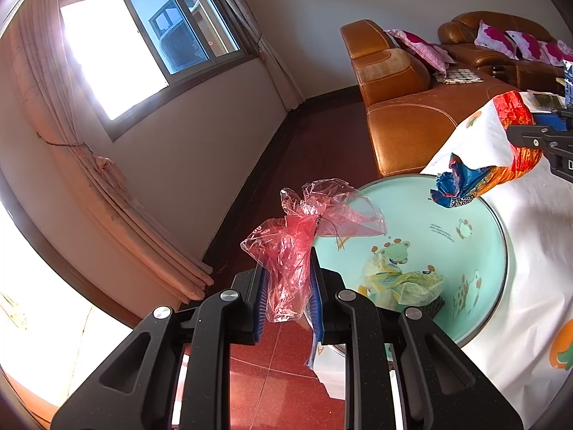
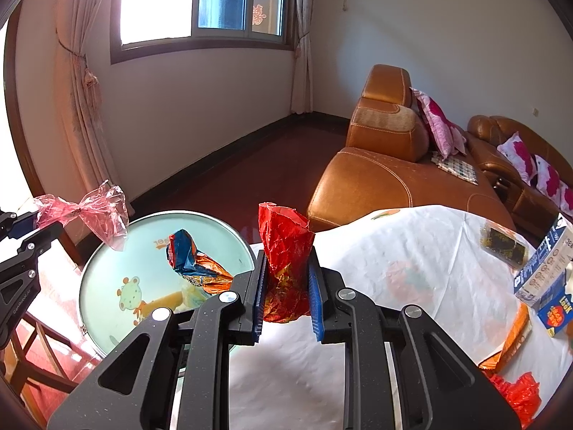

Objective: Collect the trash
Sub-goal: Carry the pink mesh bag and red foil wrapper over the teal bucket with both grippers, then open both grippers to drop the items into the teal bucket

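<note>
My left gripper is shut on a crumpled pink transparent plastic bag, held above the rim of a round pale green basin. The basin holds a crumpled yellowish wrapper. My right gripper is shut on a red and orange snack wrapper with a blue twisted end, held over the basin's edge. The left wrist view shows that wrapper at the right; the right wrist view shows the pink bag at the left.
A table with a white cartoon-print cloth carries a blue and white carton, a dark packet, an orange wrapper and red plastic. An orange leather sofa stands behind. The floor is red tile.
</note>
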`<state>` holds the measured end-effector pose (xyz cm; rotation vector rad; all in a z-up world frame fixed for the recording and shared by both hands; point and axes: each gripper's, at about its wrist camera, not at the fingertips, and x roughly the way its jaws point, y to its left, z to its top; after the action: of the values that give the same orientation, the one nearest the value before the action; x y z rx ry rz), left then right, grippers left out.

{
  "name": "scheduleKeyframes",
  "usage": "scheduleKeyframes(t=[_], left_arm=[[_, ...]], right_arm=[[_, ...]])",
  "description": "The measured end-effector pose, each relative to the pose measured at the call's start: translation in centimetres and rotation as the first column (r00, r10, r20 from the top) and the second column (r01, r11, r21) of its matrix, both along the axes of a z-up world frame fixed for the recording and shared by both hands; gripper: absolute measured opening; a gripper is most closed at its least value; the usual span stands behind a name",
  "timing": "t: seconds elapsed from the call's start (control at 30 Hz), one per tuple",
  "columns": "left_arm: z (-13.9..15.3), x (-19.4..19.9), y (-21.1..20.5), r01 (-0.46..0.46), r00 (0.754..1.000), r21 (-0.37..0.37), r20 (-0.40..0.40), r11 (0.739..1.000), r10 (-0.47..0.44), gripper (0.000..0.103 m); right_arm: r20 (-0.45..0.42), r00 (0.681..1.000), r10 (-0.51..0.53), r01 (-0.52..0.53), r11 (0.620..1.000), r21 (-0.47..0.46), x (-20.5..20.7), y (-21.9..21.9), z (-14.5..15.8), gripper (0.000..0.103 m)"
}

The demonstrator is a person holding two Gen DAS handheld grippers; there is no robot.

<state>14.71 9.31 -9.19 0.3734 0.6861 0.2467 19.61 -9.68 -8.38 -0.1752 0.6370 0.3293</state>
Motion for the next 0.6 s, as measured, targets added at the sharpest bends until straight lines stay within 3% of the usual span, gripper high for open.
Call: scheduleKeyframes(t=[0.37, 0.43, 0.53, 0.6], left_arm=[[0.1, 0.0, -0.2, 0.006, 1.000, -0.007, 0.005, 1.000, -0.006, 0.023], [0.3, -0.1, -0.1, 0.001, 1.000, -0.008, 0.019, 1.000, -0.001, 0.033], [0.4, -0.1, -0.2, 0.010, 1.000, -0.018, 0.019, 1.000, -0.010, 0.040], [0.4, -0.2, -0.3, 0.002, 0.999, -0.011, 0.033, 1.000, -0.001, 0.054]], right_arm=[[-0.016, 1.000, 0.025, -0.025, 1.000, 0.005, 0.1, 0.9, -0.2, 0.024], [-0.026, 0.999, 0.047, -0.047, 0.999, 0.010, 0.2, 1.3, -0.4, 0.039], [-0.049, 0.997, 0.058, -0.057, 0.998, 0.016, 0.2, 1.6, -0.9, 0.051], [-0.053, 0.997, 0.058, -0.057, 0.998, 0.015, 0.1, 1.7, -1.1, 0.057]])
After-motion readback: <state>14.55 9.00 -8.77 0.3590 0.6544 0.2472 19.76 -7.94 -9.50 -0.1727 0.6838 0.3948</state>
